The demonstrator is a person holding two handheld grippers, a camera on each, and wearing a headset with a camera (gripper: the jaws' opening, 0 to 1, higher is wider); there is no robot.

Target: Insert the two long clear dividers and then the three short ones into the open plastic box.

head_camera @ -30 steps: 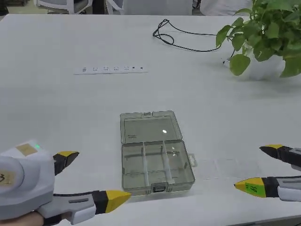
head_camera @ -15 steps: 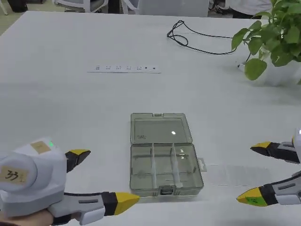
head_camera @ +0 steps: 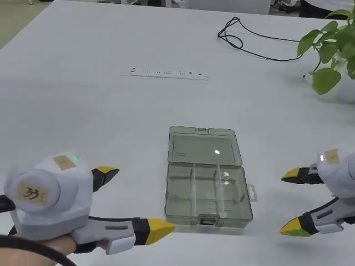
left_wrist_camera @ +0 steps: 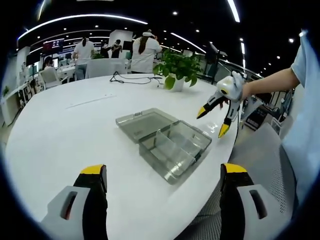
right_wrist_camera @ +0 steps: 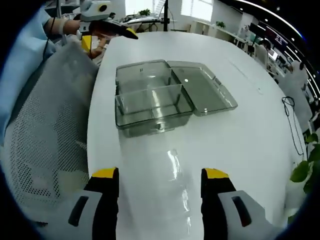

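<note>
Smoky grey-green clear box (head_camera: pixel 205 183) on a white worktop (head_camera: pixel 83 111); the left tool (head_camera: pixel 140 199) and right tool (head_camera: pixel 285 203) wear white shells with black, yellow-tipped jaws. Green plant (head_camera: pixel 333 50), black cable (head_camera: pixel 227 37).

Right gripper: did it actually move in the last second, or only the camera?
Yes. The right gripper has come leftward, closer to the plastic box's right side.

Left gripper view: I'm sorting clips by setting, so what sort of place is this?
Most likely an open-plan office: a large white table with a potted plant on it, people standing beyond it, and long strip lights on the dark ceiling.
</note>
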